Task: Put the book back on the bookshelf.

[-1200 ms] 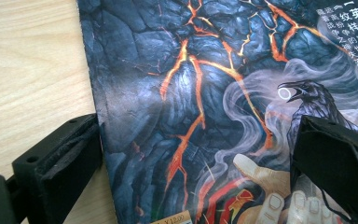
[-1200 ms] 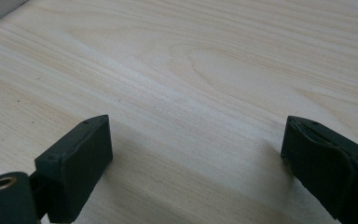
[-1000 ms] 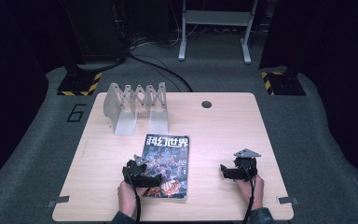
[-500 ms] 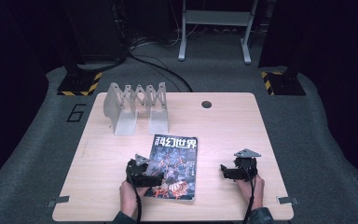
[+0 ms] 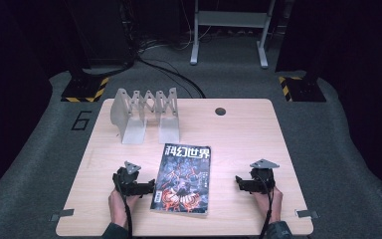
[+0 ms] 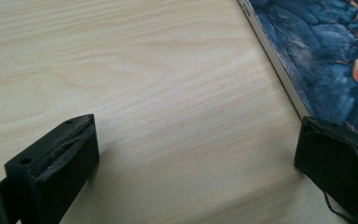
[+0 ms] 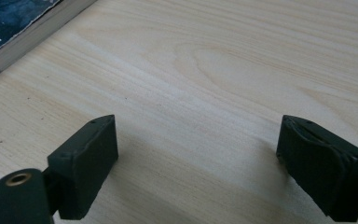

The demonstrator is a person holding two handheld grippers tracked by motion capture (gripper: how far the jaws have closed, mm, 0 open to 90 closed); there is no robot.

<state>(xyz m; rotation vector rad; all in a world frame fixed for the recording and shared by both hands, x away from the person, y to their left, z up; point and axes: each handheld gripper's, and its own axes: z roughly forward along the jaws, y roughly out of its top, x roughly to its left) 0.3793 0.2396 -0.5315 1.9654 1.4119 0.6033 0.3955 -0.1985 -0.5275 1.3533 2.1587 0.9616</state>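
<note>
Left gripper [image 5: 149, 187], black and two-jawed with a grey three-cornered plate on top, is held low over the table at the left edge of the magazine; its jaws stand wide apart with bare wood between them, and in the left gripper view the right-hand jaw lies at the magazine's white spine edge, though whether it touches cannot be told. The left hand [image 5: 119, 204] grips the tool from behind, a black cable trailing back over the wrist. Right gripper [image 5: 239, 183], of the same build, rests near the table's front right area, well apart from the magazine's right edge; its jaws have just been closing a little yet remain spread, with nothing between them but the table surface, as the right gripper view confirms. The right hand [image 5: 271, 199] holds it from the near side. The glossy magazine [image 5: 183, 179], with a dark blue-grey cover veined in orange and bold white characters across its top, lies flat between the two grippers, its long side running away from the person and slightly skewed. Beyond it, towards the far left of the pale wooden table [image 5: 248, 134], stands a grey metal expandable file rack [image 5: 146, 112] with zigzag dividers, just behind the magazine's top edge.
</note>
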